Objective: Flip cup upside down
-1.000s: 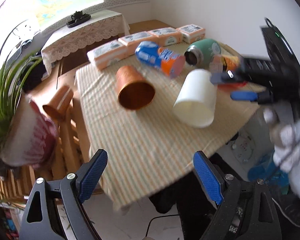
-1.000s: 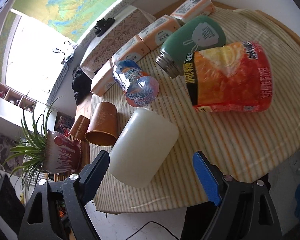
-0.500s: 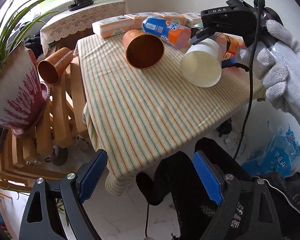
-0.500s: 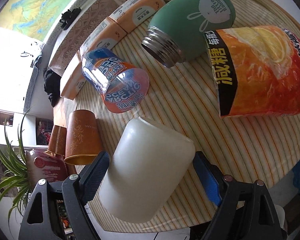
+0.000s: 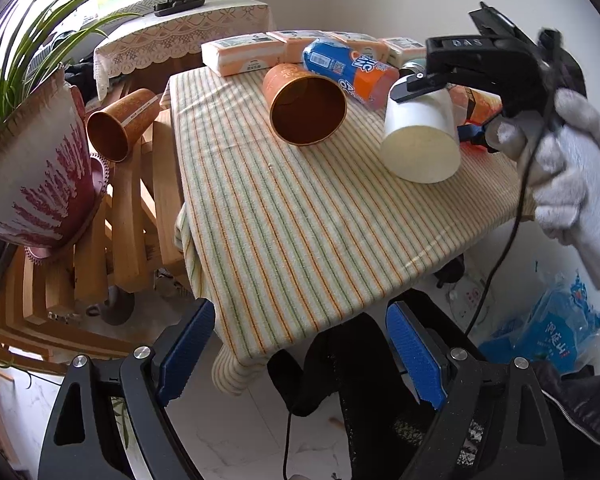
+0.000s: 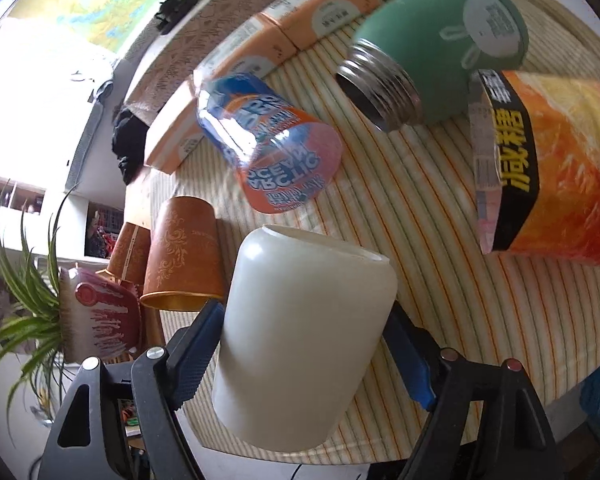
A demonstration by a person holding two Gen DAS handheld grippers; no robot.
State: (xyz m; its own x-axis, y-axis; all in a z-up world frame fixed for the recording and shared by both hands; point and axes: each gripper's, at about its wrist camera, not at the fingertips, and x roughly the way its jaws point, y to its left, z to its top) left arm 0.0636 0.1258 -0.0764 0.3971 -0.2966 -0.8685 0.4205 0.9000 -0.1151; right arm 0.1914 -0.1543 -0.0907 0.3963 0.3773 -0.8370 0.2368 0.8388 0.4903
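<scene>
Right wrist view: the right gripper has its blue pads snug on the white cup; the left gripper sits wide, holding nothing.

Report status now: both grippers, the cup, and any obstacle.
Right gripper shut on white cup, cup on its side. Left gripper open, off the table. Brown cup lies close beside.
</scene>
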